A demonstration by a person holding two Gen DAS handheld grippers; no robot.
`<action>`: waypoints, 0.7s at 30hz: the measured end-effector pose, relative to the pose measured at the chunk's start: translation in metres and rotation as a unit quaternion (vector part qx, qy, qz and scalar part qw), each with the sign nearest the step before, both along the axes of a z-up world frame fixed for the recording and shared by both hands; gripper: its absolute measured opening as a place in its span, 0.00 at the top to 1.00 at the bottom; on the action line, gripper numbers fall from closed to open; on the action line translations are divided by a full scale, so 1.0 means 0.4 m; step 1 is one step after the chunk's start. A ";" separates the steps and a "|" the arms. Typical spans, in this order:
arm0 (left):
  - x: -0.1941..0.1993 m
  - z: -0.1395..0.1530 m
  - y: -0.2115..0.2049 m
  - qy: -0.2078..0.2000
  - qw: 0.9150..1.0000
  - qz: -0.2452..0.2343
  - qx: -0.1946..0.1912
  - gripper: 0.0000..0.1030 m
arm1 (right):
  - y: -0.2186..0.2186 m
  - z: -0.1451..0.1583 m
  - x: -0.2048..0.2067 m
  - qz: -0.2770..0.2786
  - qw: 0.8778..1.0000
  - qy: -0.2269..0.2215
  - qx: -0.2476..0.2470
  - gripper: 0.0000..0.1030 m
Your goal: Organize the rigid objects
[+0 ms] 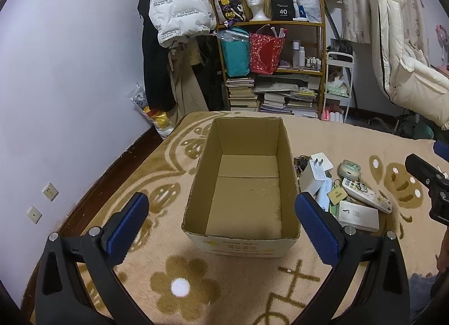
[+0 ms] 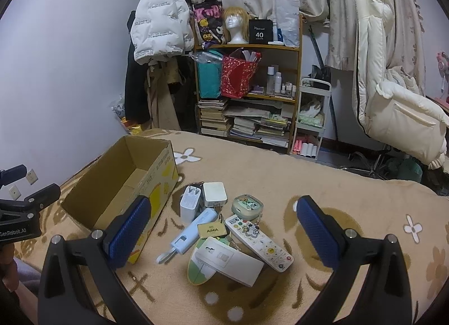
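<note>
Bedroom scene: beige flower-patterned blanket [image 2: 322,184] as work surface; bookshelf [image 2: 247,95], hung coats and curtain in bkgd. Landmark: open cardboard box [image 1: 244,184], empty, long axis running away from the cameras. All loose items lay in one pile just right of the box, none inside it: two white chargers [image 2: 190,201] nearest the box wall, pale-blue tube-shaped gadget [image 2: 193,229] w/ a tan key tag [image 2: 212,231], white remote [image 2: 258,242] lying diagonally (near end angled away from the box), small round patterned case [image 2: 247,204] beyond it, flat white switch plate [image 2: 233,260] nearest the viewer, resting on a green-and-white card.

Left gripper [image 1: 221,221]: jaws spread wide, empty, centred over the box's near end. Right gripper [image 2: 223,229]: jaws spread wide, empty, pile framed directly betw. its fingers, above and apart from it.

Key relation (judgement): pile lay straight ahead of and below the right gripper, to the right of the left one, so the right was the nearer arm for a first pick. The remote's long axis crossed the jaw line obliquely; some wrist turn was prob. needed to close across its narrow width.
</note>
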State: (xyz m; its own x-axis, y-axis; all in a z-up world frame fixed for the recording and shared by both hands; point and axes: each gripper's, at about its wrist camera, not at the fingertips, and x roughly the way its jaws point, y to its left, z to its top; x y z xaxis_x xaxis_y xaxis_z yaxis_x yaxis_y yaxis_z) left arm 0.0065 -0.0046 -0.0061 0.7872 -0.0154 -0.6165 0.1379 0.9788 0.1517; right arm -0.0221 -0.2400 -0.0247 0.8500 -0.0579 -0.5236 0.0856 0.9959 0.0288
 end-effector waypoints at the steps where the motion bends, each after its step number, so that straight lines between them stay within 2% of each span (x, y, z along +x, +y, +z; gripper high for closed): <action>1: -0.001 0.000 -0.002 0.000 1.000 -0.001 0.003 0.00 | 0.000 0.002 -0.003 0.001 1.000 0.000 -0.002 0.00; 13: -0.010 0.001 -0.021 -0.005 1.000 -0.012 0.021 0.00 | 0.003 -0.003 -0.001 0.000 1.000 0.001 -0.001 0.00; 21: -0.007 0.006 -0.011 -0.006 1.000 -0.004 0.011 0.00 | 0.006 -0.012 0.002 -0.002 1.000 0.003 -0.010 0.00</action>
State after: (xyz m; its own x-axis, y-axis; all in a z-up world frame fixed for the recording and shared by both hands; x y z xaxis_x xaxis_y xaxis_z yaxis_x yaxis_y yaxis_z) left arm 0.0036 -0.0088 -0.0038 0.7944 -0.0083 -0.6073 0.1439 0.9740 0.1748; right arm -0.0214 -0.2378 -0.0294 0.8461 -0.0720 -0.5282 0.0903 0.9959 0.0088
